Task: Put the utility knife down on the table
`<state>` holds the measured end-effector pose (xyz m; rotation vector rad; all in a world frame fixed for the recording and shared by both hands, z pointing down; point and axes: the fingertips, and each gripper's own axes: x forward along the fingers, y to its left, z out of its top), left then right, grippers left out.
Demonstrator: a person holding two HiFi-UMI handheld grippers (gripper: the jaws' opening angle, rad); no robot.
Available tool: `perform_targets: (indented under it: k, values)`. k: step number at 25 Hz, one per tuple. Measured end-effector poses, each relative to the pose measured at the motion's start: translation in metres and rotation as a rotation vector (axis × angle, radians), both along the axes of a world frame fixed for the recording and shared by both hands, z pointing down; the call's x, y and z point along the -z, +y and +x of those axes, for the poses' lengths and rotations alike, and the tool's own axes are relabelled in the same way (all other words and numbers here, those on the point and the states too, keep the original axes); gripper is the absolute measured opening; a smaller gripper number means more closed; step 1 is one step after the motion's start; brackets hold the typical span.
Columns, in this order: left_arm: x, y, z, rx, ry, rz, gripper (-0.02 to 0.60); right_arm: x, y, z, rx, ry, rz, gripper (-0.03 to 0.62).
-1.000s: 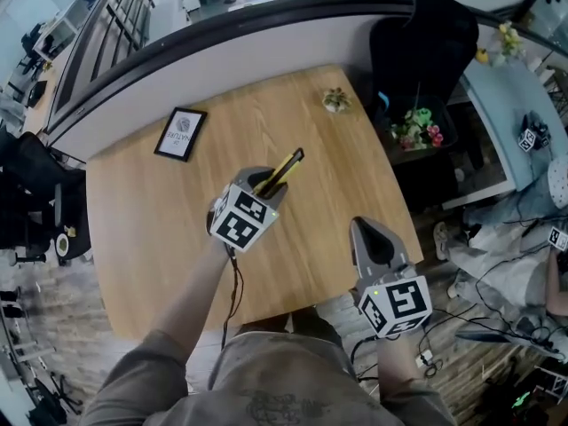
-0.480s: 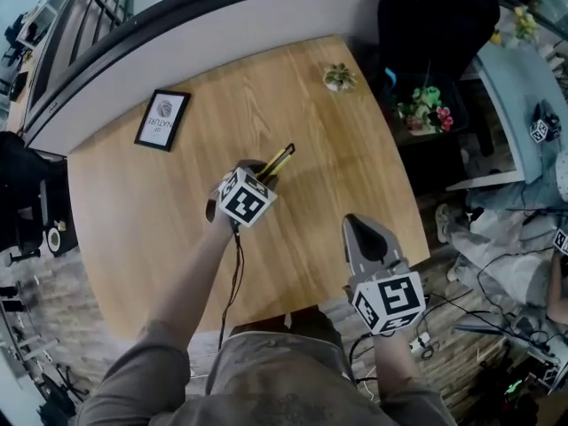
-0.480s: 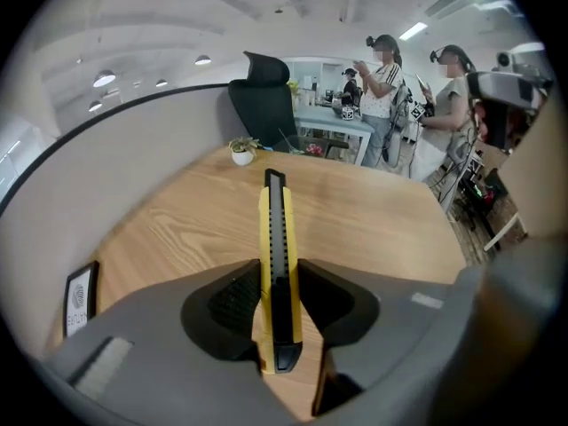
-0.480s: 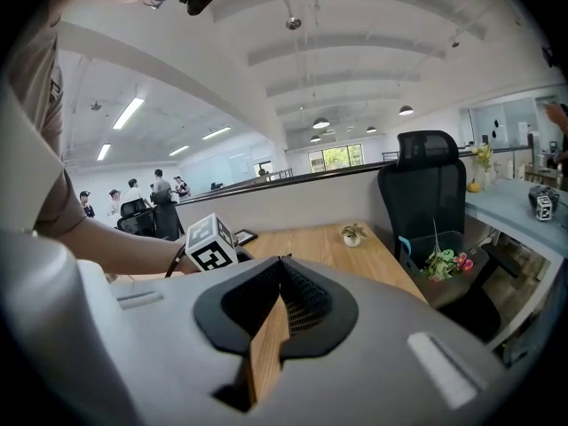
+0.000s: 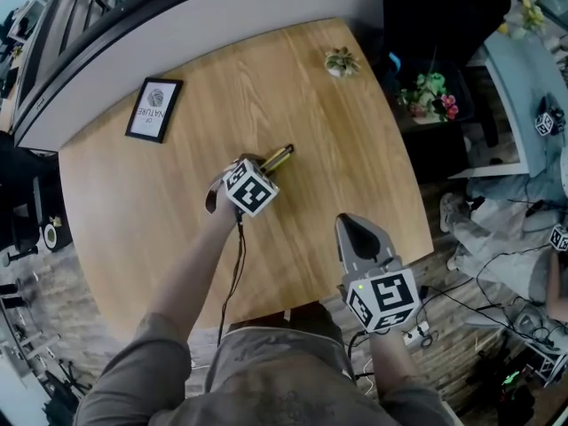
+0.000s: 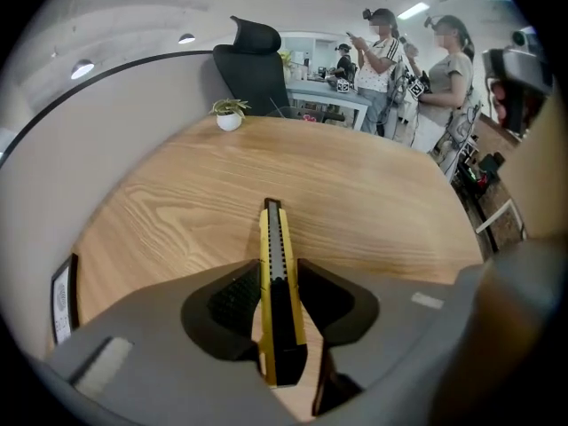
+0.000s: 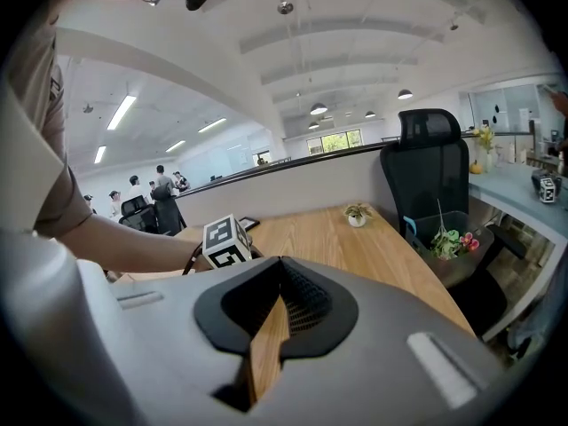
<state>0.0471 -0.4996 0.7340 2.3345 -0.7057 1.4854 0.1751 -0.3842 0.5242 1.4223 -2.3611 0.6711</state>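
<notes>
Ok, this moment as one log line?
left gripper: shut on yellow-and-black utility knife | knife: over light wooden table, contact unclear | right gripper: shut, empty | step: knife not released

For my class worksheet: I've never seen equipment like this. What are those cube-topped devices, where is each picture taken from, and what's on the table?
No robot: a person holds a claw in each hand; the patterned cubes belong to them. The overhead picture comes from a camera on the person's head; the other two cameras ride on the claws, looking along the jaws. The left claw grips a yellow utility knife over the wooden table. The right claw is shut and empty. A picture frame and a small potted plant sit on the table.
</notes>
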Motion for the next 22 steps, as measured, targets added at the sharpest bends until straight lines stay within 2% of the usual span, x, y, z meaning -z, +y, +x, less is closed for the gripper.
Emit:
perform_targets:
  k: [4,9,11,12,17,22]
  values:
    - [-0.010,0.004,-0.004,-0.011,-0.021,-0.010,0.130,-0.002,0.004,-0.003,0.000,0.003,-0.013,0.011]
    - [-0.004,0.003,-0.004,0.014,0.004,0.015,0.141,0.002,0.010,-0.003,0.001,0.003,-0.010,0.011]
    - [0.005,0.002,-0.004,0.030,0.034,0.036,0.209,0.008,0.010,-0.002,0.001,0.002,0.004,0.011]
    - [0.012,0.002,-0.004,0.035,0.049,0.050,0.209,0.013,0.009,-0.002,0.001,0.003,0.015,0.011]
    - [0.076,0.007,-0.010,0.056,0.130,0.165,0.204,0.048,0.006,-0.002,-0.001,0.008,0.099,0.011]
    - [0.160,0.024,-0.017,0.051,0.240,0.300,0.166,0.103,0.010,-0.004,-0.012,0.005,0.210,0.011]
